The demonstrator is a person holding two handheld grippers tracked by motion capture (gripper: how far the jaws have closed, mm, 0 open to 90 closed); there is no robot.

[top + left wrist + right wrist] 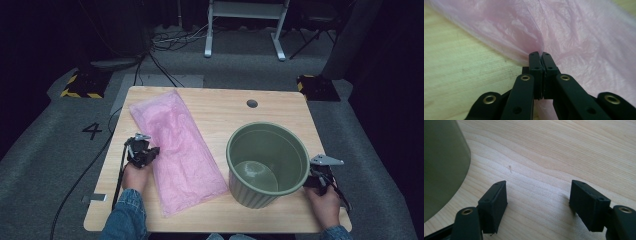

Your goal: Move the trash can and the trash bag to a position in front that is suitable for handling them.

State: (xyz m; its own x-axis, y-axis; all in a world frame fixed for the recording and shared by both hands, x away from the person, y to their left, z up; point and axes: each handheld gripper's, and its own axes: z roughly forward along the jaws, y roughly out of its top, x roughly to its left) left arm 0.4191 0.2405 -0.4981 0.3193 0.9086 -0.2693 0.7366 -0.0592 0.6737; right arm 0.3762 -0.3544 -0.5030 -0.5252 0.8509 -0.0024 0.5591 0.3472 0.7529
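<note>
Black jaws pressed together on a fold of thin pink film fill the foreground of the left gripper view: the left gripper (539, 55) pinches the near long edge of a pink plastic bag (579, 37), which puckers upward where the pads bite. From the high view, the bag (177, 150) lies flat and slantwise across the left half of the wooden table (215, 107), running from the far left corner down toward the near middle, its lower end just beside a green ribbed bucket (267, 165) standing upright on the right half. The left gripper (150, 154) meets the bag's left edge about midway along its length. At the table's right edge the right gripper (318, 181) rests just beside the bucket's wall; its own view shows the jaws spread wide over bare wood, holding nothing, with the bucket's green side (441, 165) at the left.

The risks here look plain. The film is slick and thin, and the pinch takes only a small fold at the rim, so a quick lift could let it slip free or tear at the pads. The grip may also have caught both layers, which would keep the bag's mouth closed. The unheld bucket could slide or tip if the bag drags against it.
</note>
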